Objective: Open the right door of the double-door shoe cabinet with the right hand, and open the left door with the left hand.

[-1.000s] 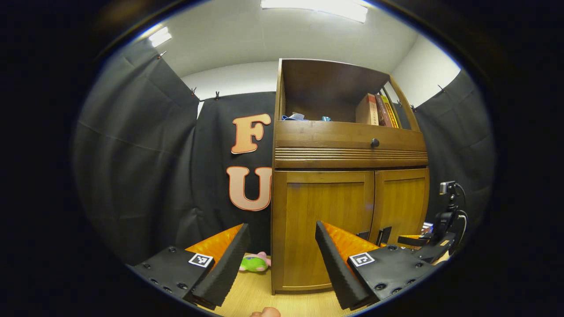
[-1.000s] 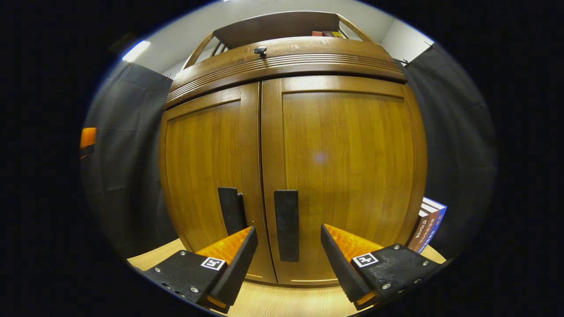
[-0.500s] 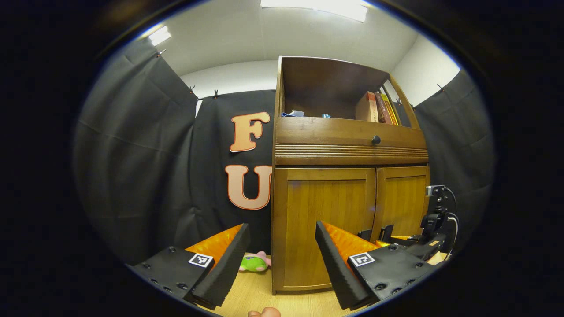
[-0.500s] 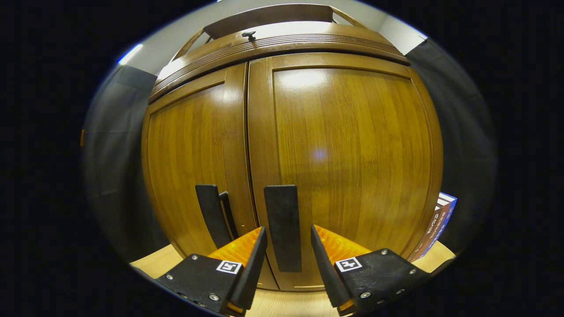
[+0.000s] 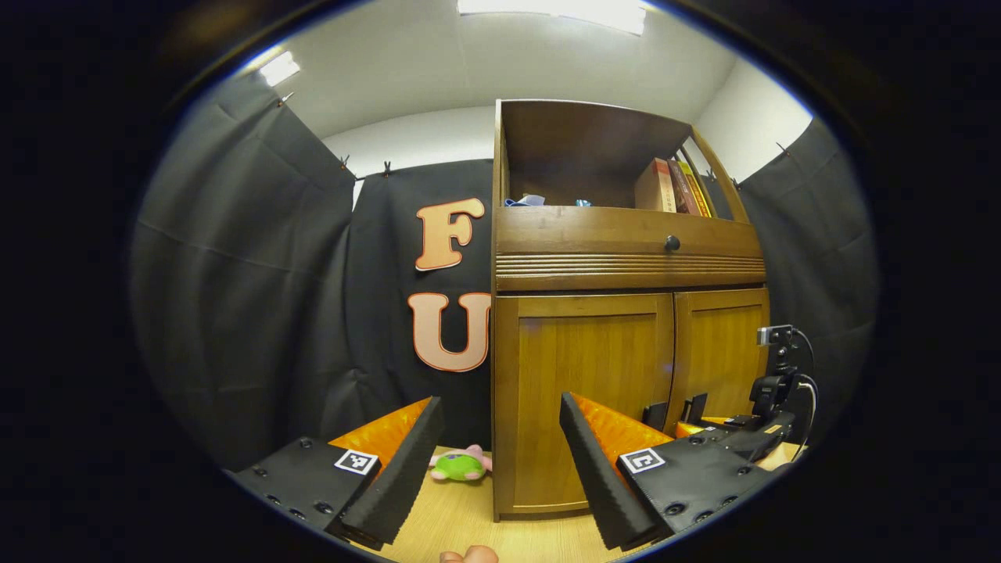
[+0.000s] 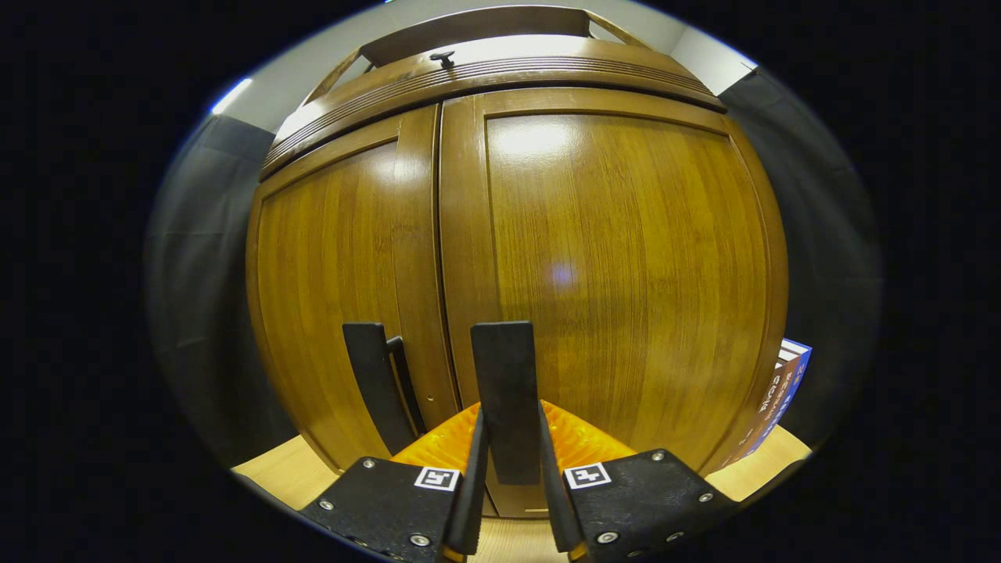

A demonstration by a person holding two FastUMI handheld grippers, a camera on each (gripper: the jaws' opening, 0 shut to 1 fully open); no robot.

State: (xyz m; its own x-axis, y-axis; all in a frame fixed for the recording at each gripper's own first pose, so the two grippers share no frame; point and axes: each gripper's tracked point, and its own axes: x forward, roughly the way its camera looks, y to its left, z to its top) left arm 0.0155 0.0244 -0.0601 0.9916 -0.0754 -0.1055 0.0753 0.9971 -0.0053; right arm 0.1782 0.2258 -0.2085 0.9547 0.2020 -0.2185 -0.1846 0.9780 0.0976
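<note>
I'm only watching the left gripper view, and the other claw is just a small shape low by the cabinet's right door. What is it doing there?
Observer: The right claw has one finger on each side of the right door's black handle and is closed against it.
Visitor: Is that door open at all?
Observer: No. The right door sits flush beside the left door, with just a thin seam between them.
Visitor: Is there anything next to the cabinet on that side?
Observer: Yes, a few books stand upright just to the right of the cabinet.
</note>
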